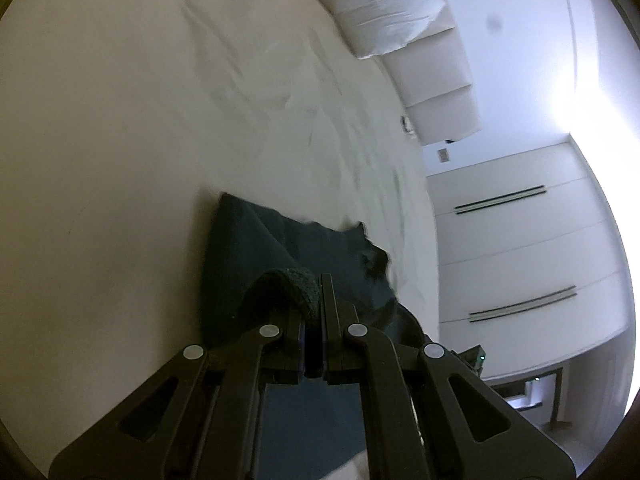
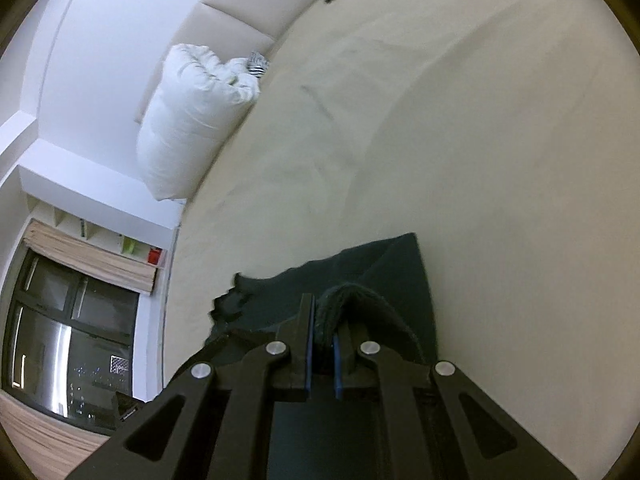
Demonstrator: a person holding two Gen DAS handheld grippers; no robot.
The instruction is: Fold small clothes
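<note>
A dark green garment (image 1: 256, 256) lies on the pale bed sheet (image 1: 120, 128). In the left wrist view my left gripper (image 1: 314, 300) is shut on a thick rolled edge of the garment (image 1: 288, 284), which bulges up over the left finger. The rest of the cloth spreads flat ahead and to the right. In the right wrist view the same dark green garment (image 2: 384, 268) lies below my right gripper (image 2: 324, 316), which is shut on a bunched edge of it (image 2: 344, 300). The cloth's far edge (image 2: 240, 284) looks ragged and folded over.
A white pillow (image 2: 192, 120) leans on a padded headboard (image 2: 248, 8) at the bed's far side. White drawers (image 1: 516, 240) stand beside the bed. A dark window (image 2: 68, 340) and shelves (image 2: 120, 240) show past the bed edge. Bare sheet (image 2: 480, 120) stretches beyond the garment.
</note>
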